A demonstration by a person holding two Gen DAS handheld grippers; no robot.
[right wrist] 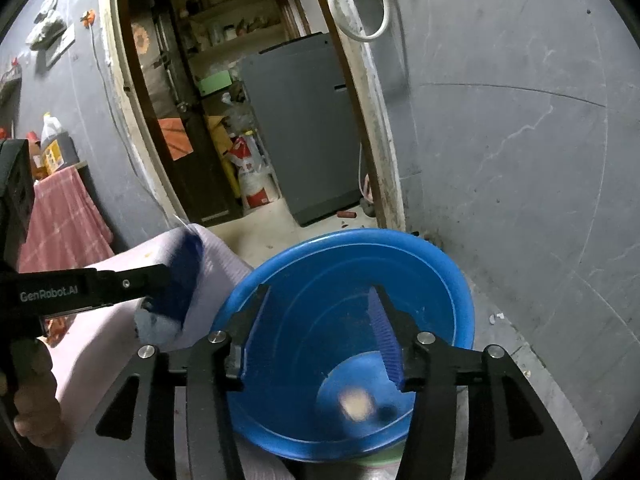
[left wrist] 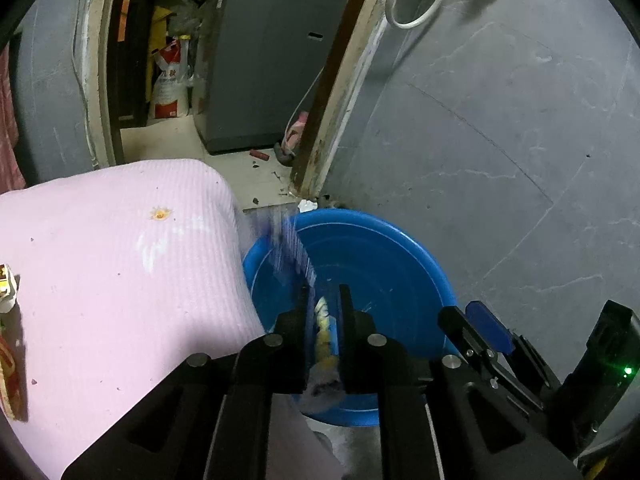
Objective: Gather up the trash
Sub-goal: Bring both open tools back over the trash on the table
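A blue plastic basin (left wrist: pixel 380 264) stands on the floor beside a pink-covered table (left wrist: pixel 112 272). My left gripper (left wrist: pixel 325 300) is shut on a yellow and white crumpled wrapper (left wrist: pixel 325 336) and holds it over the basin's near edge. In the right wrist view my right gripper (right wrist: pixel 316 320) is open and empty above the basin (right wrist: pixel 440 280). A blurred tan piece of trash (right wrist: pixel 355 401) shows at the basin's bottom. The left gripper (right wrist: pixel 176 280) with its wad shows at the left there.
A grey wall (left wrist: pixel 500 140) rises right behind the basin. A doorway (right wrist: pixel 240 120) opens to a room with a grey appliance (left wrist: pixel 264 64) and sacks. More wrappers (left wrist: pixel 8 344) lie at the table's left edge.
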